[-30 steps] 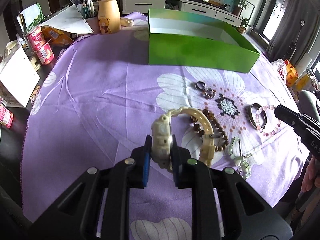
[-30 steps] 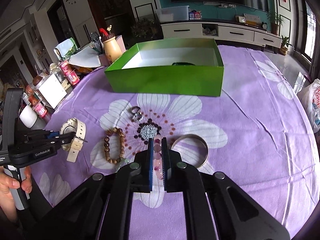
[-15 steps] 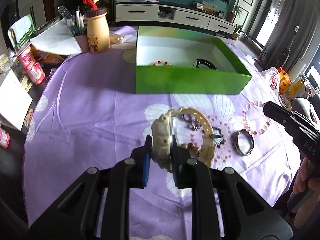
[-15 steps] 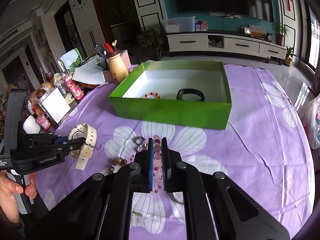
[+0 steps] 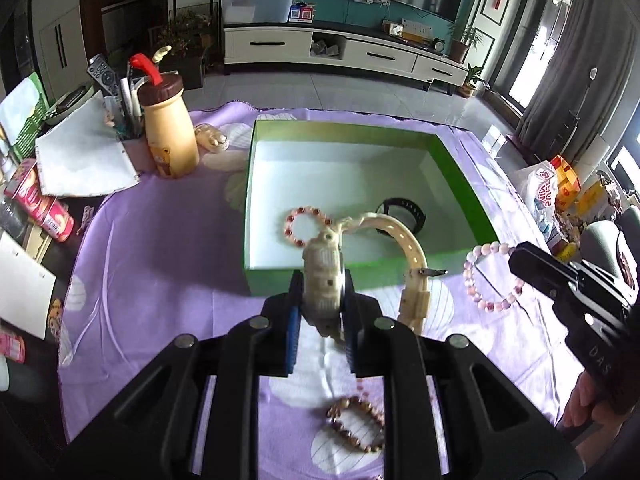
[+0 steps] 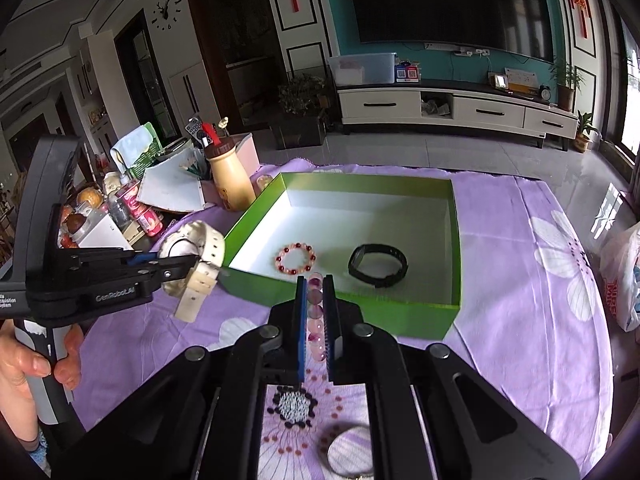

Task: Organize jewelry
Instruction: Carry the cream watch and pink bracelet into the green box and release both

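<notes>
My left gripper [image 5: 320, 304] is shut on a cream watch [image 5: 324, 272], held in the air just before the near wall of the green box [image 5: 460, 180]; it also shows in the right wrist view [image 6: 200, 252]. My right gripper [image 6: 316, 304] is shut on a pink bead bracelet [image 6: 315, 312], seen hanging at the right of the left wrist view [image 5: 488, 280]. In the box [image 6: 454, 240] lie a red bead bracelet [image 6: 295, 258] and a black band [image 6: 378, 266].
A brown wooden bead bracelet [image 5: 356, 424] and a metal bangle [image 6: 348, 452] lie on the purple flowered cloth [image 5: 160, 260]. A tan bottle [image 5: 168, 132], papers and cans stand at the table's left. A plastic bag [image 6: 624, 276] sits at the right edge.
Both grippers have risen and moved forward toward the green box, carrying the watch and the pink bracelet. The box interior now shows from above.
</notes>
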The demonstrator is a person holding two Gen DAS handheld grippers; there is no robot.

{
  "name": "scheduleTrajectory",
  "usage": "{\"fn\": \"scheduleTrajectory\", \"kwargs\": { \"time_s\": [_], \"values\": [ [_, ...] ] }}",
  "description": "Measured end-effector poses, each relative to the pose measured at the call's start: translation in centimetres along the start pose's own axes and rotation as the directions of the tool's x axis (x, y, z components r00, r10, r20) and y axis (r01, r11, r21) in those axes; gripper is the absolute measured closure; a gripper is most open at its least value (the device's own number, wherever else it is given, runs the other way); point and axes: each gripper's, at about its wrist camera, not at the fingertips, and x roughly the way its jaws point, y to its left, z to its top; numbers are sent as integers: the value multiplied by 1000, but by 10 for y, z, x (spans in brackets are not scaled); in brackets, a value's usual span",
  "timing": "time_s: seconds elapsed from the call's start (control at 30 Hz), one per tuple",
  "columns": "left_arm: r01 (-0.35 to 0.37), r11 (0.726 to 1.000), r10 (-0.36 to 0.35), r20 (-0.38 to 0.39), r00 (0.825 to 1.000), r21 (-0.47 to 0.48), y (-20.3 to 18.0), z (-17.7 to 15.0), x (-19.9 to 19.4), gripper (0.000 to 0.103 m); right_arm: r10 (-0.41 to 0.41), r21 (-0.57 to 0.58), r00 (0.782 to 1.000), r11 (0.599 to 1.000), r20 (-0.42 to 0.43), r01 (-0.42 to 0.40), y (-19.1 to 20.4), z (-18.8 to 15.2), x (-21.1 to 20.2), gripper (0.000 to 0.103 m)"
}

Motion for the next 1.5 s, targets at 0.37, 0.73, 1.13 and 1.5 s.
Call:
{"fn": "scheduleTrajectory", "kwargs": {
  "time_s": [0.37, 0.73, 1.13, 1.5],
  "values": [
    [-21, 999, 17, -85, 996, -45, -6, 59, 65, 85, 9, 27, 999, 1000, -31, -9, -20, 47, 50, 96],
    [-80, 994, 68, -170, 983, -67, -7, 98, 132, 85, -8, 60, 992, 998, -127, 15, -41, 77, 119, 96],
    [-133, 987, 109, -245, 963, -85, 1, 106, 184, 85, -67, 68, 972, 994, -225, 85, -54, 78, 173, 96],
    [-150, 988, 140, -209, 968, -32, -12, 114, 179, 68, -121, 113, 961, 982, -248, 153, -76, 75, 181, 78]
  ]
}}
